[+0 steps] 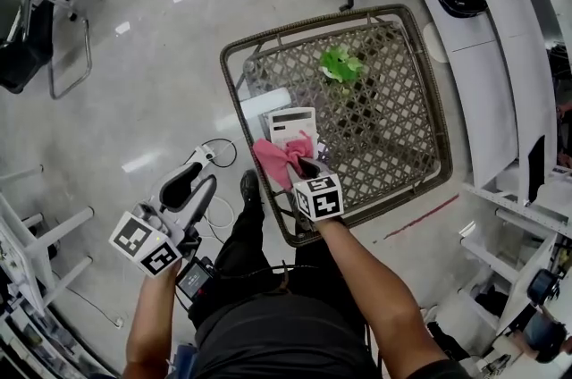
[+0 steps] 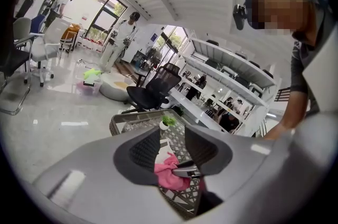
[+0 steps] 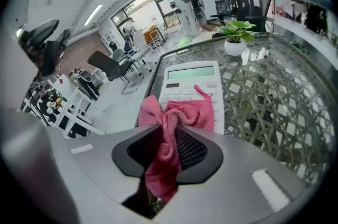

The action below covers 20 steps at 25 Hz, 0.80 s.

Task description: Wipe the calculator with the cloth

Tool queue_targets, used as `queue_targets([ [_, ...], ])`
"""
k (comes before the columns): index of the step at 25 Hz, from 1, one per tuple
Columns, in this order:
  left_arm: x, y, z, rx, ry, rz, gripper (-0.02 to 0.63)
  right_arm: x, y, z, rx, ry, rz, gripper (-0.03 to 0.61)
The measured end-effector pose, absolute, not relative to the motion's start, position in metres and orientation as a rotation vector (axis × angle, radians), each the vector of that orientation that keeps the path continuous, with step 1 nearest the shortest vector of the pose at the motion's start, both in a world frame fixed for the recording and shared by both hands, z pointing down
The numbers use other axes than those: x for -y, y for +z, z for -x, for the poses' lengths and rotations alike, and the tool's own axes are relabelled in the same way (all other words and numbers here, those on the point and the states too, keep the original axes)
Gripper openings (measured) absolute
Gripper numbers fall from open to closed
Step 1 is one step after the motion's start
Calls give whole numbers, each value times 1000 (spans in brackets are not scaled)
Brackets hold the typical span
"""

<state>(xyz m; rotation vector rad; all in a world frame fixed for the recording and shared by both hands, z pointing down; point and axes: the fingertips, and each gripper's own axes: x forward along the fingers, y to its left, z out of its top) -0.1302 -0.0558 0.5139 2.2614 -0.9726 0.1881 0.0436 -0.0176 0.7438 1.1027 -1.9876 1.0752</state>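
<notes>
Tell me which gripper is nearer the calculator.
Right. The right gripper, clamping the pink cloth, is at the calculator; the left gripper hangs off the table, apart.

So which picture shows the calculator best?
The right gripper view: the calculator is close, screen and keys clear, cloth over its near end. The head view shows it small from above; the left gripper view only a sliver.

No readable text, brand, number or sign anywhere. Keys and display of the calculator (image 3: 191,82) too small and blurred to make out. On the marker cube (image 1: 145,245) of the left gripper (image 1: 204,179) and the marker cube (image 1: 319,197) of the right gripper (image 1: 304,164), only black-and-white square patterns, no letters or digits.
</notes>
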Motion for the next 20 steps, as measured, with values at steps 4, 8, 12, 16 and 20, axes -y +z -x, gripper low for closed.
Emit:
queue_targets([
  [4, 56, 514, 120, 957, 197, -2268, 195, 14, 745, -66, 1961, 1104, -1155, 86],
  [8, 56, 514, 112, 944, 203, -2273, 195, 14, 746, -86, 1936, 1125, -1207, 86],
  [12, 57, 514, 107, 933, 207, -2275, 195, 17, 744, -99, 1920, 1133, -1241, 86],
  [16, 57, 515, 102, 930, 210, -2275, 195, 24, 744, -113, 1906, 1174, -1292, 86],
  [20, 57, 516, 100, 929, 211, -2272, 195, 42, 741, -126, 1898, 1186, -1353, 86],
])
